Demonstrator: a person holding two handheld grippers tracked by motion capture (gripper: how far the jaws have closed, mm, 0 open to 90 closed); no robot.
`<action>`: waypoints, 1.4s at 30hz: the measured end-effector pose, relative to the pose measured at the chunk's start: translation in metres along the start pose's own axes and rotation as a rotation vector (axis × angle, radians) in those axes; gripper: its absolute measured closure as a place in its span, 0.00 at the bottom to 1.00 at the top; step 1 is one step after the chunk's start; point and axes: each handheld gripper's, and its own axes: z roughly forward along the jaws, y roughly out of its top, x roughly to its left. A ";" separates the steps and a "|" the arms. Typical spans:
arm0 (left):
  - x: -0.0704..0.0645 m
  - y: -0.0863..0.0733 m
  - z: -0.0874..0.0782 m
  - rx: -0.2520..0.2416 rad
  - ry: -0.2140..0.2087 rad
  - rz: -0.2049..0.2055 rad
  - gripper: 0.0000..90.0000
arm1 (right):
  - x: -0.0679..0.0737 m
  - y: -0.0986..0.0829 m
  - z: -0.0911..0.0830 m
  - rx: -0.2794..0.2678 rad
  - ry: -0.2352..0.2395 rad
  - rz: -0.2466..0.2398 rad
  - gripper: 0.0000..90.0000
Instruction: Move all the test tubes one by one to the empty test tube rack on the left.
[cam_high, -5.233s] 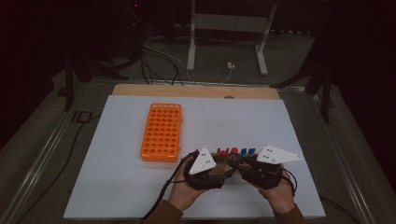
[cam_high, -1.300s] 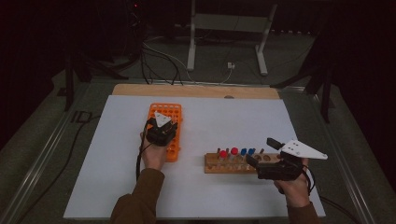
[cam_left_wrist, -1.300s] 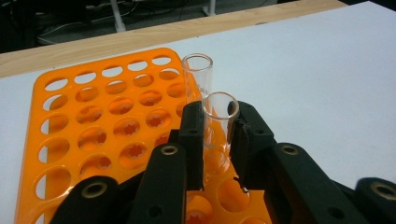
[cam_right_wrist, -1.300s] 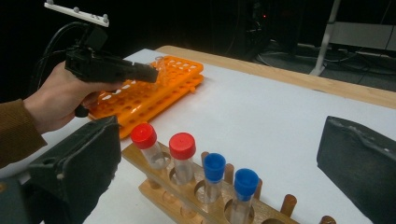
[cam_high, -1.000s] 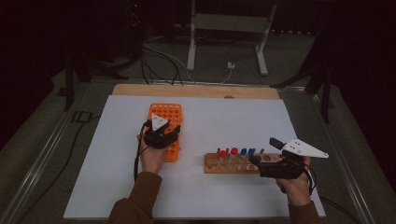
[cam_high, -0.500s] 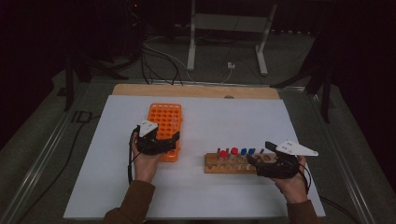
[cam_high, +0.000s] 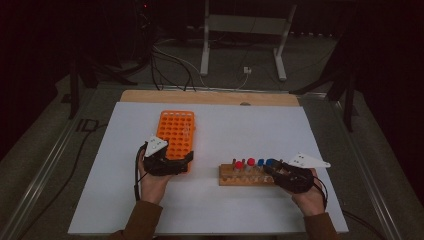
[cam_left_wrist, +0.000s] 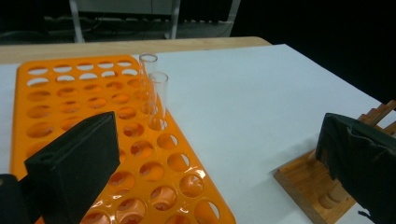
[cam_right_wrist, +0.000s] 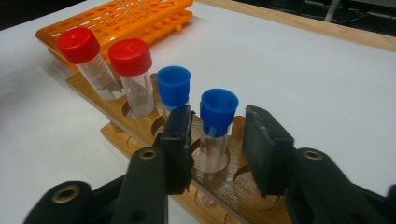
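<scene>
Blue-capped tube (cam_right_wrist: 216, 126) stands in wooden rack (cam_right_wrist: 140, 135), between released fingers of right gripper (cam_right_wrist: 219, 144), untouched. Left gripper (cam_left_wrist: 210, 158) fingers released over orange rack (cam_left_wrist: 116, 140).

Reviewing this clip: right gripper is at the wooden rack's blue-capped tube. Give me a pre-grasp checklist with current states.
1. Right gripper jaws open around the nearest blue-capped tube: ok.
2. Jaws apart from the tube, none touching: ok.
3. Tube upright in the wooden rack: ok.
4. Neighbouring blue-capped tube close beside one jaw: cannot tell if it will be bumped.
5. Left gripper open, holding nothing, above the orange rack: ok.
6. Free holes in the orange rack beside two clear tubes: ok.
</scene>
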 end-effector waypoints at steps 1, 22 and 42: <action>-0.001 0.000 -0.001 -0.001 -0.001 0.008 0.01 | 0.000 0.000 0.001 -0.001 0.000 -0.005 0.74; -0.011 -0.004 -0.002 -0.004 -0.044 0.004 0.01 | 0.001 -0.001 0.001 -0.029 0.008 -0.008 0.85; -0.020 -0.001 -0.002 -0.014 -0.065 0.029 0.01 | 0.008 0.028 -0.033 -0.141 -0.014 0.018 0.85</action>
